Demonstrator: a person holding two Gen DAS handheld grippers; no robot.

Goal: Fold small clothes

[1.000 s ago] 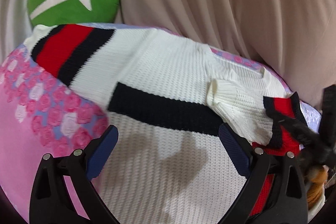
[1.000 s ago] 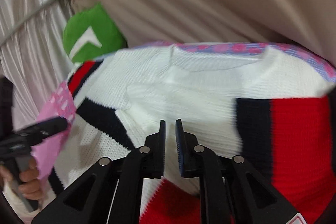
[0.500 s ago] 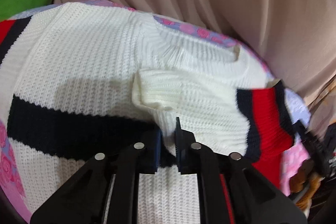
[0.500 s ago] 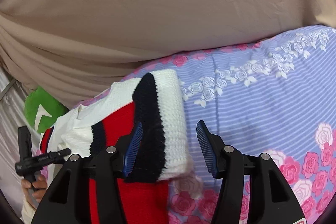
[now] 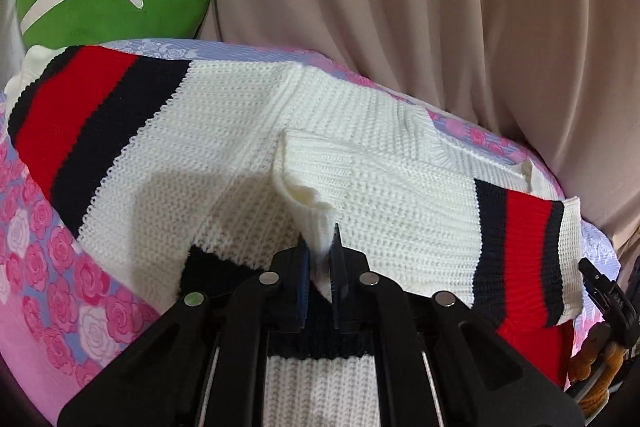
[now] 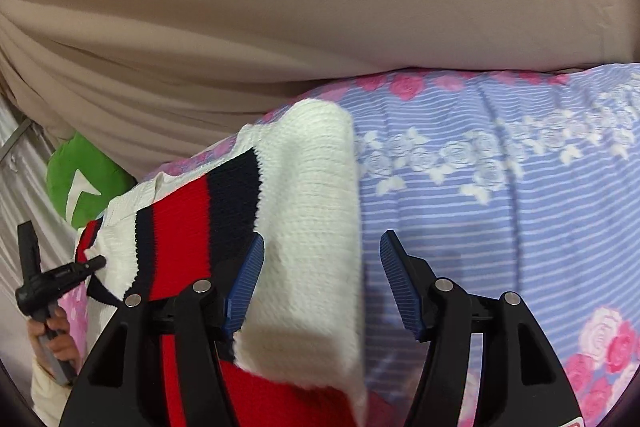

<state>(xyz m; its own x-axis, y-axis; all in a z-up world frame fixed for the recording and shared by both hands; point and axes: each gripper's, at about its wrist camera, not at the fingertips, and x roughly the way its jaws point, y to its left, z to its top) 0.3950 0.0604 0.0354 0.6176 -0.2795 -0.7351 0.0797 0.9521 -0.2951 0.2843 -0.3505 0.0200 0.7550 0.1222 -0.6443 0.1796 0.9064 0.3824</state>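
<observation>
The sweater (image 5: 248,147) lies spread on the floral sheet (image 6: 500,195), its body white with a dark band and red-and-dark striped sleeves. One sleeve (image 5: 400,195) is folded in across the chest, its white cuff (image 5: 308,203) pointing toward the left gripper (image 5: 319,247).

The left gripper's jaws are nearly together and pinch the cuff's edge, a thin tongue of knit showing between the blue pads (image 5: 304,267). The right gripper (image 6: 322,255) stands wide open with nothing in it. The folded sleeve's outer edge, at the sweater's side, lies just inside the left pad (image 6: 244,283), and bare sheet shows under the other pad.

The step in hand looks like placing this sleeve flat over the body. To do it well, the left gripper should carry the cuff low and level, then lay it square with the dark band before letting go, since loose knit tends to stretch and bunch if it is dragged. The right gripper would do best to press or close on the fold at the shoulder side, so the crease holds. How much cloth the left pads hold is hard to judge, as the fingers hide it; a thin bite may slip.
</observation>
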